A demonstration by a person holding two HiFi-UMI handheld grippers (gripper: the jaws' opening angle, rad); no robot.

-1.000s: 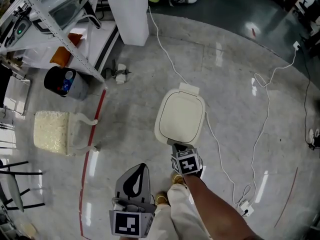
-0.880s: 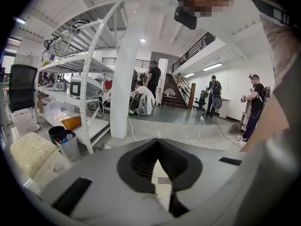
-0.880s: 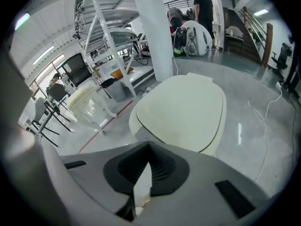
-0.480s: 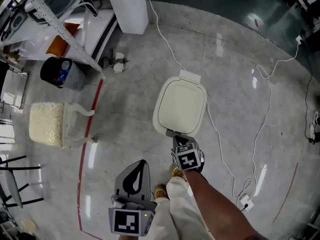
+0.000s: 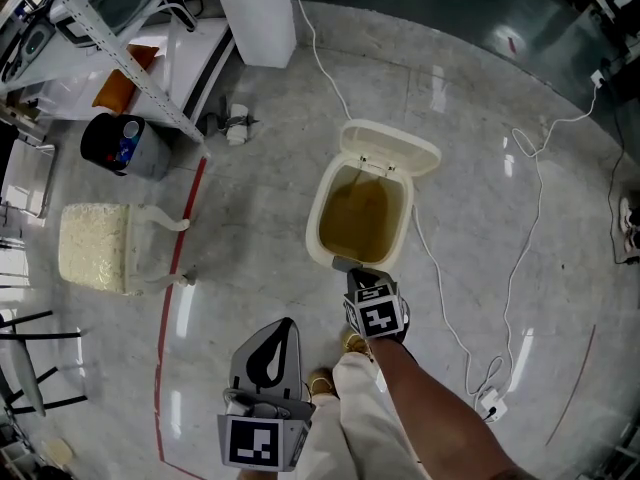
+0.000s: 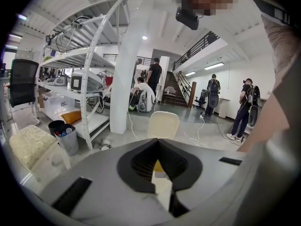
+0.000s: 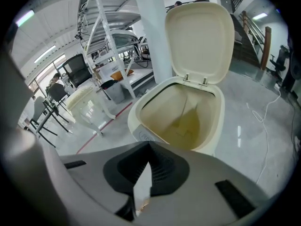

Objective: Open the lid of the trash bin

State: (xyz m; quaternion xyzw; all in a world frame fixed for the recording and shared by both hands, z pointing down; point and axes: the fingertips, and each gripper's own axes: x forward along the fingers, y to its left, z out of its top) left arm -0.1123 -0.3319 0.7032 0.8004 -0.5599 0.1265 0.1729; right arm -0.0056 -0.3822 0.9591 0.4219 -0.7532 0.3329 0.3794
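Nearest me, the left gripper hangs by the person's leg, jaws pressed together on nothing. Just ahead, the right gripper holds its closed, empty jaws at the near rim of the trash bin; its own body hides whether the tip touches. The bin stands out on the open floor, away from the shelves. Half a second ago its lid lay flat; now it stands up on the far hinge, showing a yellowish inside whose bottom is hard to make out. A white cable runs past its right side.
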